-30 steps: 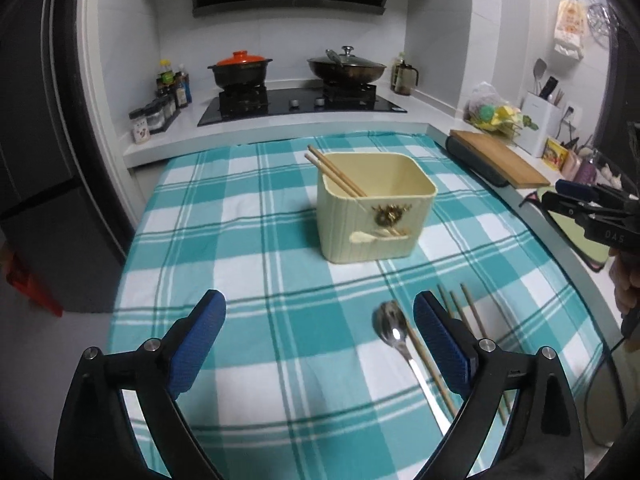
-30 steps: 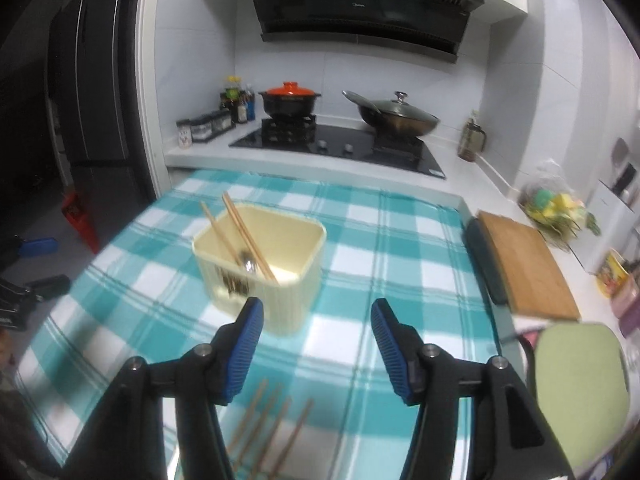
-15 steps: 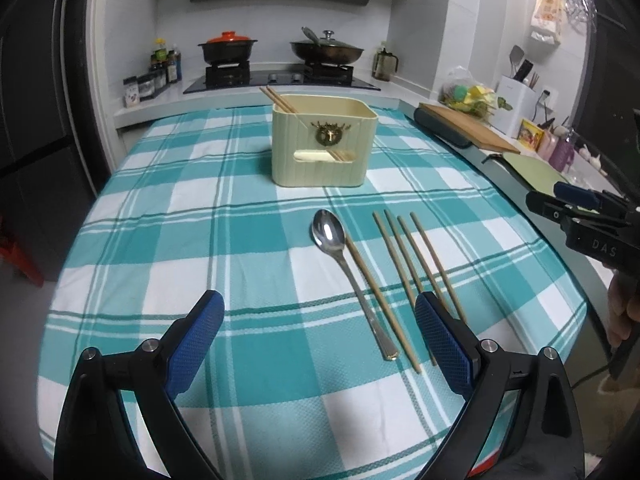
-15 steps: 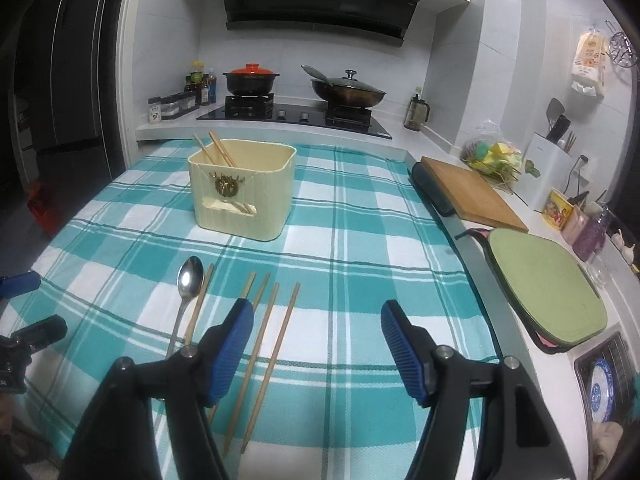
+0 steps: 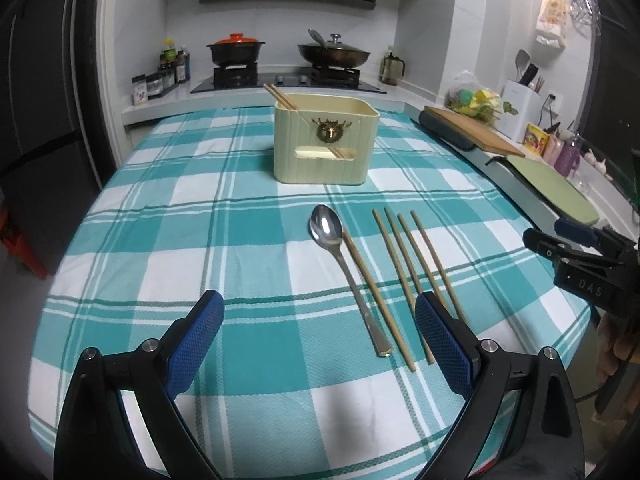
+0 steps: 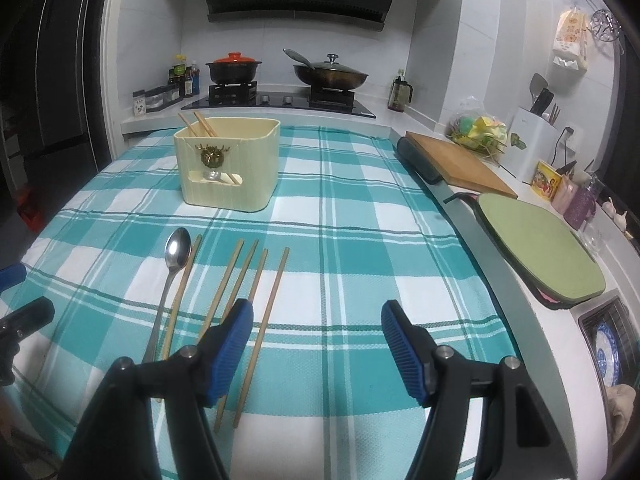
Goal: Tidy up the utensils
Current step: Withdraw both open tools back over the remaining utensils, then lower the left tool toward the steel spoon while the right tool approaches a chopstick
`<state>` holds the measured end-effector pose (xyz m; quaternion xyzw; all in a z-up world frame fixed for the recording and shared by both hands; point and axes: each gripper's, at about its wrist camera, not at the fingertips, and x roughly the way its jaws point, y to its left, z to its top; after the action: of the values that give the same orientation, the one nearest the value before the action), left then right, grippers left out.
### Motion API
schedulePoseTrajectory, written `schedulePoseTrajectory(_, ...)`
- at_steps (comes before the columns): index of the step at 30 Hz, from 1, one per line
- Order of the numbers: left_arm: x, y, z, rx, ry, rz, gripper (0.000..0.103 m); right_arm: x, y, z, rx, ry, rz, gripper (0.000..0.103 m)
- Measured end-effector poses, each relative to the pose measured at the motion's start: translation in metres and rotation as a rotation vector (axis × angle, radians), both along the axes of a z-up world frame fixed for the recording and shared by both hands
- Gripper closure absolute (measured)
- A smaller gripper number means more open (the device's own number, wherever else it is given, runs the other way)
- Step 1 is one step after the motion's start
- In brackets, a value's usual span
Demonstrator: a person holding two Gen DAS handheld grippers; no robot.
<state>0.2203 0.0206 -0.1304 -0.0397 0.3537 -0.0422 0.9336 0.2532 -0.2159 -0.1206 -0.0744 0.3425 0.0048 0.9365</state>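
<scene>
A cream utensil box [image 5: 326,142] stands on the teal checked tablecloth [image 5: 180,216], with two chopsticks [image 5: 280,96] leaning in it; it also shows in the right wrist view [image 6: 228,164]. A metal spoon [image 5: 340,264] and several loose wooden chopsticks [image 5: 416,268] lie side by side in front of it, and also show in the right wrist view as the spoon [image 6: 172,272] and the chopsticks [image 6: 248,296]. My left gripper [image 5: 318,340] is open and empty, above the cloth near the utensil handles. My right gripper [image 6: 316,352] is open and empty, to the right of the chopsticks.
A stove with a red-lidded pot [image 5: 236,50] and a wok [image 5: 332,54] is at the back. A wooden board [image 6: 460,164] and a green mat [image 6: 540,248] lie on the counter to the right. A dark fridge [image 5: 36,100] stands left. The right gripper shows at the left view's right edge [image 5: 576,256].
Both grippers have drawn back and down from the box toward the table's near edge. The spoon and loose chopsticks now lie in full view ahead. Both stay open.
</scene>
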Motion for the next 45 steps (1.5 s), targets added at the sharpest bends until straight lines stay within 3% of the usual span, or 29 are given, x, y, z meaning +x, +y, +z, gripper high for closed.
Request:
schedulePoseTrajectory(15, 0.003, -0.006, -0.018, -0.009, 0.033, 0.014, 0.006, -0.003, -0.007, -0.02, 0.028, 0.011, -0.021, 0.035)
schedulePoseTrajectory(27, 0.004, 0.0, -0.037, -0.043, 0.071, 0.059, 0.006, -0.018, -0.012, -0.053, 0.082, -0.01, -0.011, 0.035)
schedulePoseTrajectory(45, 0.012, 0.005, -0.048, -0.068, 0.091, 0.088, 0.006, -0.017, -0.01, -0.063, 0.116, -0.011, 0.0, 0.035)
